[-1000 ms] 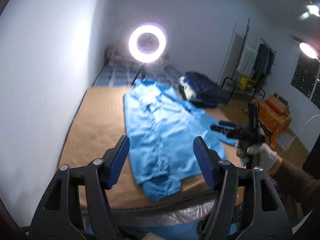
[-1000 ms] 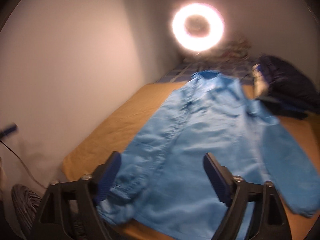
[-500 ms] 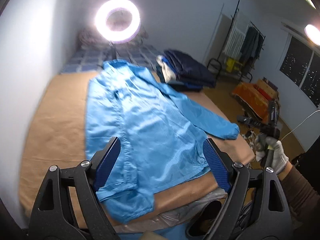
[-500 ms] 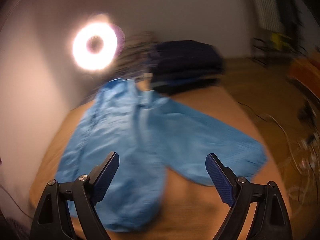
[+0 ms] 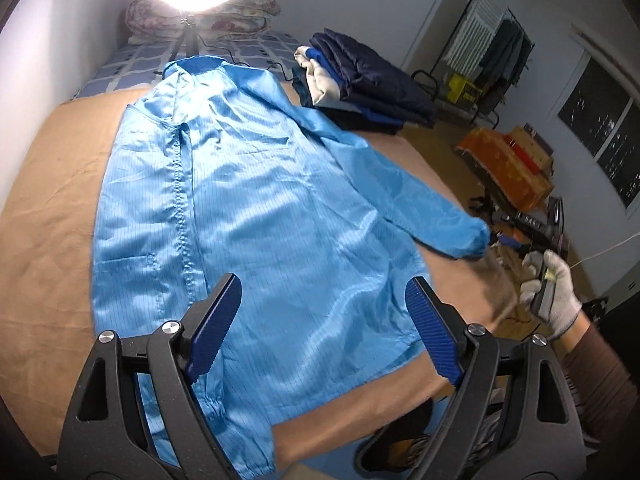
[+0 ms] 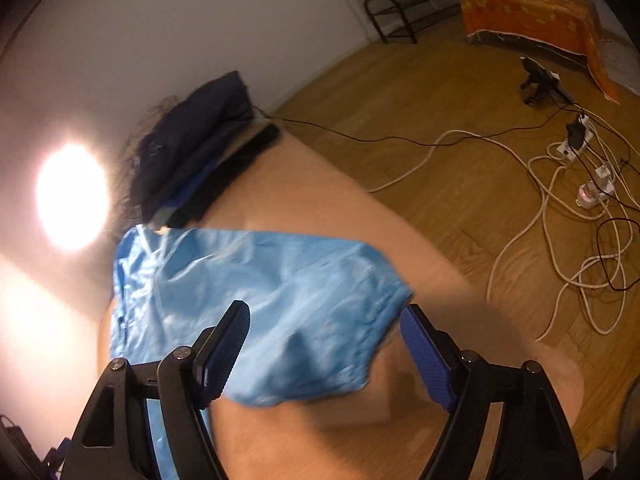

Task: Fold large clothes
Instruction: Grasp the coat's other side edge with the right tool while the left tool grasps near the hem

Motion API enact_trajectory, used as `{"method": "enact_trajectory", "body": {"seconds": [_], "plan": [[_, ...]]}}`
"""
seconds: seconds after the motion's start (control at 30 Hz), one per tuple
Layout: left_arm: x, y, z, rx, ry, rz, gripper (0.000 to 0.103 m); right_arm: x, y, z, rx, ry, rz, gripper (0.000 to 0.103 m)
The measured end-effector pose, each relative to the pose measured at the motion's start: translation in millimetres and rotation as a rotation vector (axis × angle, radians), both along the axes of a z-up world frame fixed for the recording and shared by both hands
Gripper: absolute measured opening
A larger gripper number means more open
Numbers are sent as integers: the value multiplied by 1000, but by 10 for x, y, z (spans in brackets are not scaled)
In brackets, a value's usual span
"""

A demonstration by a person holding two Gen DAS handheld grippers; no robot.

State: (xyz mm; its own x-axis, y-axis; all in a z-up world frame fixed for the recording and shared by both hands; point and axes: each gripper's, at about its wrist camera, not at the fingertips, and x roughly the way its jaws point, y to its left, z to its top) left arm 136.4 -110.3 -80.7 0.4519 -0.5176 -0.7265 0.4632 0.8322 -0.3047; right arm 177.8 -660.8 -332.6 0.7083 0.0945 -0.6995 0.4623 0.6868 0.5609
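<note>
The blue coat [image 5: 248,216] lies flat on the bed [image 5: 52,184], long way pointing away from me. My right gripper [image 6: 324,344] is nearest its sleeve end [image 6: 360,320], closing, nothing pinched. My left gripper [image 5: 320,320] is spread wide, empty.

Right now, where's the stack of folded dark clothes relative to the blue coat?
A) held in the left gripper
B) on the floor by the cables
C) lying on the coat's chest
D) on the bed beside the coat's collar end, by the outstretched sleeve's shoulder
D: the stack of folded dark clothes sits on the bed next to the upper part of the blue coat, off its chest; the left gripper holds nothing.
</note>
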Motion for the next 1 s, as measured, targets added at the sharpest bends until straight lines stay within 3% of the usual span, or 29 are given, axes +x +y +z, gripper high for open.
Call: {"method": "enact_trajectory", "body": {"seconds": [0.17, 0.23, 0.3, 0.4, 0.7, 1.0], "plan": [[45, -120, -167, 41, 29, -22, 86, 176, -67, -95, -26, 30, 24, 74], [71, -141, -207, 46, 39, -21, 86, 263, -13, -129, -70, 61, 64, 60], [87, -161, -220, 52, 38, -22, 86, 346, 77, -195, -113, 103, 110, 24], [99, -175, -205, 57, 27, -23, 86, 338, 186, -179, -175, 114, 140, 2], [176, -86, -150, 23, 23, 27, 86, 43, 621, 541, -252, -83, 233, 0], [366, 263, -98, -107, 69, 167, 82, -288, 1902, 1041, -359, -264, 592, 0]]}}
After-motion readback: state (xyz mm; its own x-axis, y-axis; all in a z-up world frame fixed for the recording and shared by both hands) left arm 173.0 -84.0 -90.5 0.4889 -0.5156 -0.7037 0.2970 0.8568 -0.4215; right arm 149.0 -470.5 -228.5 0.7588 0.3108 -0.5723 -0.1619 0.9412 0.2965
